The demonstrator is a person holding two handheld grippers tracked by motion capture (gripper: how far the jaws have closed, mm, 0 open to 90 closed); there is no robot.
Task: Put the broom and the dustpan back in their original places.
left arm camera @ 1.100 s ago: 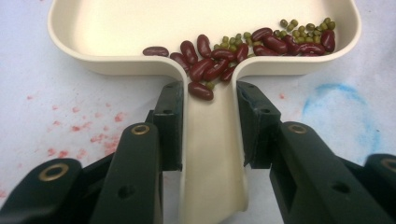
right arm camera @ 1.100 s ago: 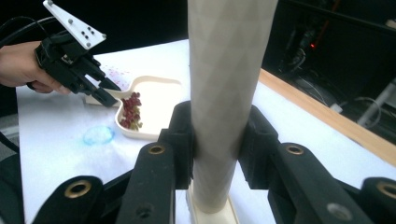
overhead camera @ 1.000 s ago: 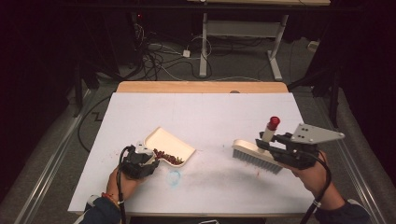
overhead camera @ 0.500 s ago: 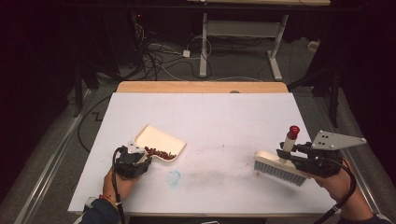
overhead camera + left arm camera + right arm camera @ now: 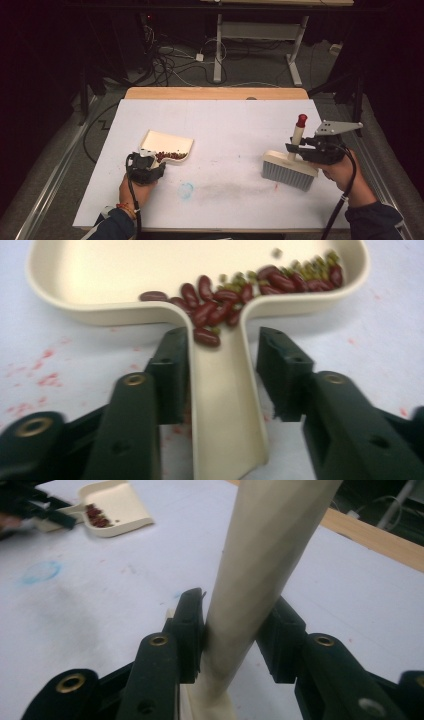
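A white-covered table (image 5: 225, 125) seen from above. At its left, the left tool (image 5: 220, 365) has its jaws set either side of the handle of a cream dustpan (image 5: 167, 146), one jaw touching, the other with a slight gap. Red beans (image 5: 225, 297) lie in the pan. At the right, the right tool (image 5: 232, 630) is clamped on the upright handle of a brush (image 5: 289, 170), whose bristles rest on the table. A faint blue ring (image 5: 186, 190) marks the surface between them
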